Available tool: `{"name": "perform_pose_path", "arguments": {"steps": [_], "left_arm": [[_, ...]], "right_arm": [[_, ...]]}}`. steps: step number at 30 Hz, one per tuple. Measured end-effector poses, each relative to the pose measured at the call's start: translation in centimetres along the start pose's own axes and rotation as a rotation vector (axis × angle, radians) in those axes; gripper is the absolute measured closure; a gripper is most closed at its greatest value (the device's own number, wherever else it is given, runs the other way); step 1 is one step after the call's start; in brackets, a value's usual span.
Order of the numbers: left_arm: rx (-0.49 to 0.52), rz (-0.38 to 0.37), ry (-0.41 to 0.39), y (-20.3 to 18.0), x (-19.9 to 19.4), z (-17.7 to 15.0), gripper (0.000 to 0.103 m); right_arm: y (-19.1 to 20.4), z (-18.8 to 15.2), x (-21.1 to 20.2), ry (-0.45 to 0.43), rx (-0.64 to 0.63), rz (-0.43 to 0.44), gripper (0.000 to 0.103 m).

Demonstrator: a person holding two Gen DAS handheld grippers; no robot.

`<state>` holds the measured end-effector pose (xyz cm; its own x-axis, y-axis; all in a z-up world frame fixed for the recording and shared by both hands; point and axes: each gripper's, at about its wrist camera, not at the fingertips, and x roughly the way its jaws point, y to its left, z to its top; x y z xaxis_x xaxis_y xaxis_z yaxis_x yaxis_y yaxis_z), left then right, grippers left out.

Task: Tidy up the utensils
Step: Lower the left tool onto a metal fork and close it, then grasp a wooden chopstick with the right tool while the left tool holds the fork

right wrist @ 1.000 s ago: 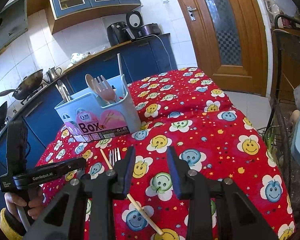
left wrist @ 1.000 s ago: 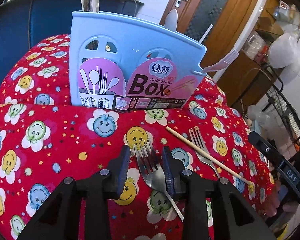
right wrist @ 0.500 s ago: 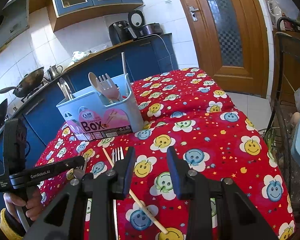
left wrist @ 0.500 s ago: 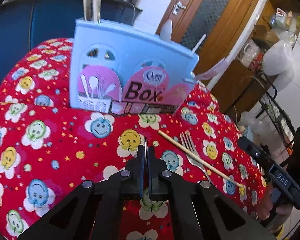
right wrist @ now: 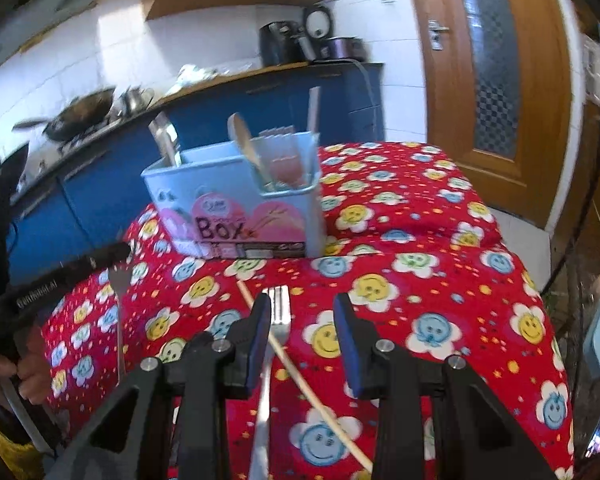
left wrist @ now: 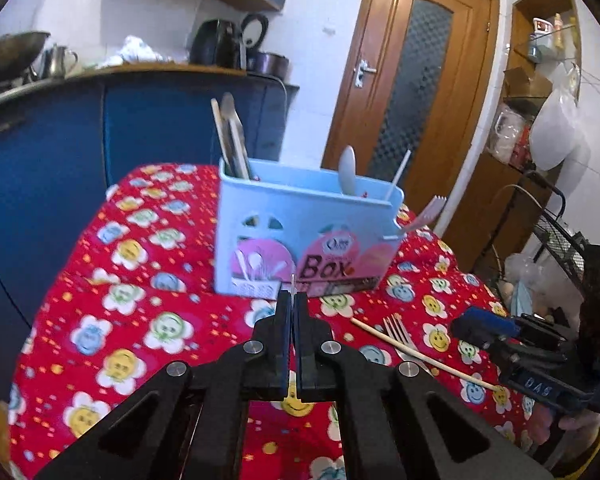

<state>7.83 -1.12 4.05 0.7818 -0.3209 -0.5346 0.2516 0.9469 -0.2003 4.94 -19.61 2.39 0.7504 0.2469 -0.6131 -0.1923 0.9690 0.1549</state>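
Observation:
My left gripper point(left wrist: 292, 300) is shut on a metal fork point(right wrist: 119, 280); only its thin edge point(left wrist: 292, 282) shows between the jaws, and it hangs lifted above the cloth in the right wrist view. The light blue utensil box point(left wrist: 300, 236) stands upright ahead, holding several utensils; it also shows in the right wrist view point(right wrist: 236, 208). A second fork point(right wrist: 278, 312) and a wooden chopstick point(right wrist: 300, 376) lie on the red cloth. My right gripper point(right wrist: 302, 312) is open, low over that fork and chopstick. Both also show in the left wrist view, the fork point(left wrist: 398, 332) and chopstick point(left wrist: 420, 360).
The table wears a red smiley-flower cloth point(left wrist: 140, 320). A blue kitchen counter point(left wrist: 140, 120) with a wok and kettles runs behind it. A wooden door point(left wrist: 412, 120) and a wire rack point(left wrist: 556, 240) stand to the right.
My left gripper closed on the fork and lifted it off the cloth, tilting up toward the box. My right gripper moved down and forward over the second fork and chopstick.

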Motion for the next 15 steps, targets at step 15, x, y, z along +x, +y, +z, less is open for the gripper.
{"name": "perform_pose_path", "arguments": {"steps": [15], "left_arm": [[0.015,0.111,-0.111,3.3,-3.1,1.9,0.102]], "right_arm": [[4.8,1.8,5.4,0.143,-0.183,0.09,0.07]]}}
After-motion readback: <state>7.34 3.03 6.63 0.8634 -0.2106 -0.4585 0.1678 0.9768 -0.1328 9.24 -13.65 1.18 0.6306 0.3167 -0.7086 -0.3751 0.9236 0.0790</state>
